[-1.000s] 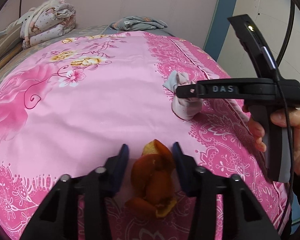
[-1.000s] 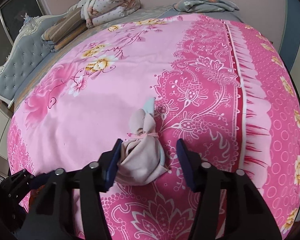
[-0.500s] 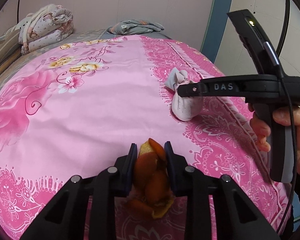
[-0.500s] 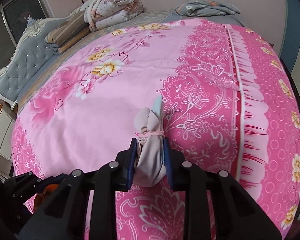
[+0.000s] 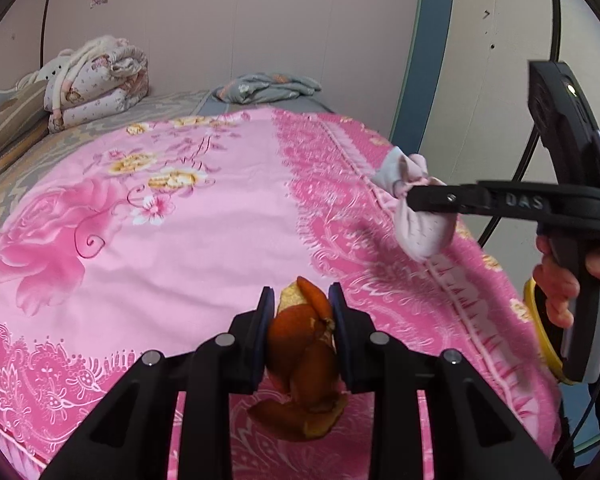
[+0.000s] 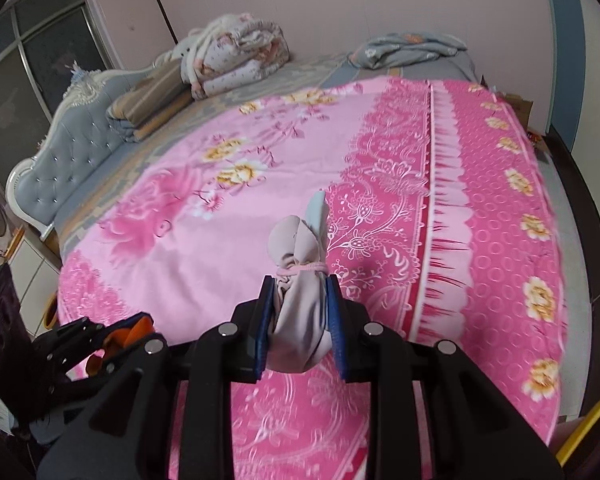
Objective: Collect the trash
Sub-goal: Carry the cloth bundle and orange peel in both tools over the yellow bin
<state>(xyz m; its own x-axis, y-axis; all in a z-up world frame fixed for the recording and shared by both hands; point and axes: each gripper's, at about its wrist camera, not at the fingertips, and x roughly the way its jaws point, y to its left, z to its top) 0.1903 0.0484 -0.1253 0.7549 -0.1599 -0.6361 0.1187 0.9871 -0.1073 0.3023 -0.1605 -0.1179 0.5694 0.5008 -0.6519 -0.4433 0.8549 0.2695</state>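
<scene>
My left gripper [image 5: 301, 300] is shut on a curled orange peel [image 5: 304, 356] and holds it above the pink bedspread [image 5: 180, 240]. My right gripper [image 6: 300, 290] is shut on a small pale pink cloth bundle [image 6: 300, 316] tied with a pink band, lifted off the bed. The bundle [image 5: 422, 228] and the right gripper also show at the right of the left wrist view. The left gripper with the peel [image 6: 134, 328] shows at the lower left of the right wrist view.
A folded floral quilt [image 6: 236, 56] and striped blankets [image 6: 148, 104] lie at the head of the bed by the grey tufted headboard [image 6: 60, 160]. A grey cloth [image 6: 408, 48] lies at the far edge. A yellow rim [image 5: 540, 336] shows beside the bed on the right.
Both grippers closed on their items, the left on the orange peel and the right on the cloth bundle, and both lifted them off the bedspread.
</scene>
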